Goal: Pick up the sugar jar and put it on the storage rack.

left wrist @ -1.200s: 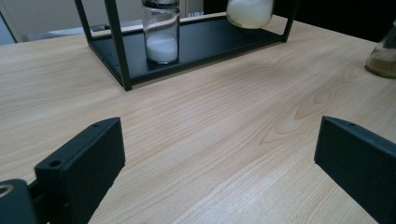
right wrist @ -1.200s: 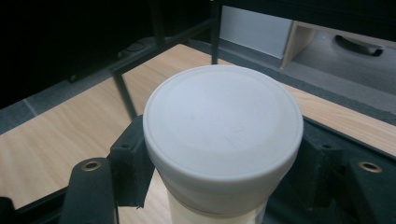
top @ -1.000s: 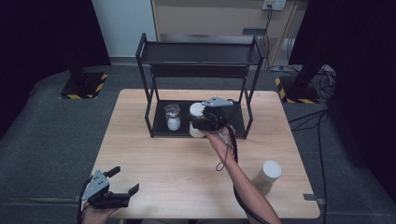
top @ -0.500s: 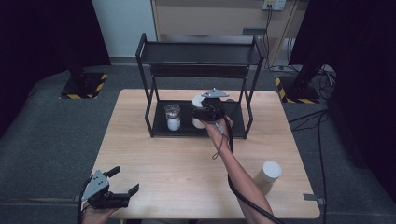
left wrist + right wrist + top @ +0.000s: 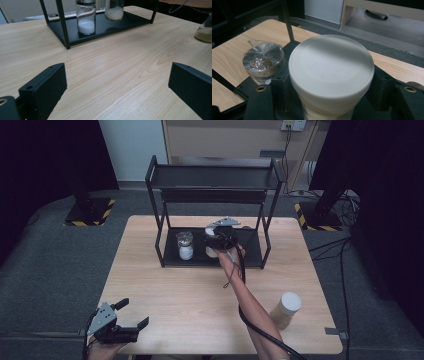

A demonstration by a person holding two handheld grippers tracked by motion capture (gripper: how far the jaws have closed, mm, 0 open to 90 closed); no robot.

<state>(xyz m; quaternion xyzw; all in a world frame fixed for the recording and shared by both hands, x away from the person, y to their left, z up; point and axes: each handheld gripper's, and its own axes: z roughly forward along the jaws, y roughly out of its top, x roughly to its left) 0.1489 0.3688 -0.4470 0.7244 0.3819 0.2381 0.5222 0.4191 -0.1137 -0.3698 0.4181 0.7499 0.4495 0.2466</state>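
In the high view, the right claw [image 5: 216,241] is reached under the top tier of the black rack [image 5: 215,177], closed on a white-lidded jar [image 5: 212,251] that is held over the rack's bottom shelf, just beside a clear jar [image 5: 185,245] already standing there; the grip near the lid seems chosen so the jar stays upright while it is set down. A third jar [image 5: 286,310] is left on the surface [image 5: 175,290], well apart, near the right edge. The left claw [image 5: 120,322] is kept wide open at the near edge, holding nothing. In the left gripper view, its jaws are seen spread over bare wood, with both rack jars ahead. In the right gripper view, the lid [image 5: 331,67] is clamped between the jaws, the clear jar [image 5: 263,61] close at its side.
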